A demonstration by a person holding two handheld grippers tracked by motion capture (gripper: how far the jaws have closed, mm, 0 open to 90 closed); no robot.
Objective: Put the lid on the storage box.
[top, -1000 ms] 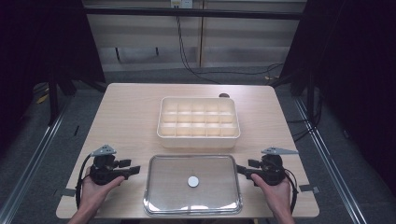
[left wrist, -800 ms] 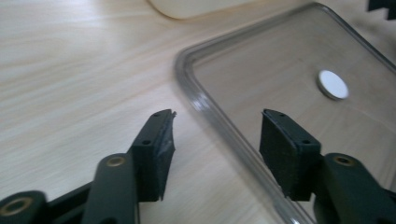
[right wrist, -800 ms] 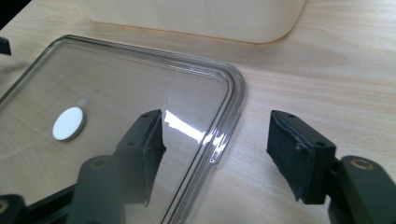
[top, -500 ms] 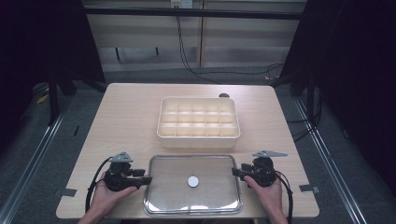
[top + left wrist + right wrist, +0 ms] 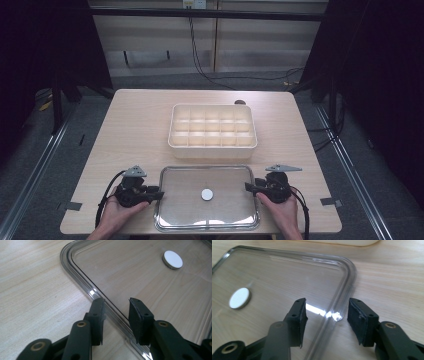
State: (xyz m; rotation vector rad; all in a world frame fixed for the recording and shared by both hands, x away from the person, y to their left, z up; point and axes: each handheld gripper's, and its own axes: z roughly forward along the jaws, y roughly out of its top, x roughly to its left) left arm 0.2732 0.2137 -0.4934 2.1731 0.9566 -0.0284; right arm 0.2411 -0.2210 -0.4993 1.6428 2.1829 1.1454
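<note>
At the bottom centre of the high view a clear lid (image 5: 207, 197) lies flat on the table (image 5: 130, 135). The left gripper (image 5: 115, 312) and right gripper (image 5: 326, 315) are set astride its left and right rims, jaws apart, nothing clamped. The step in hand is judged a two-sided grasp; closing on both rims is called for next. Above, at mid-frame, stands the tray (image 5: 213, 126).
</note>
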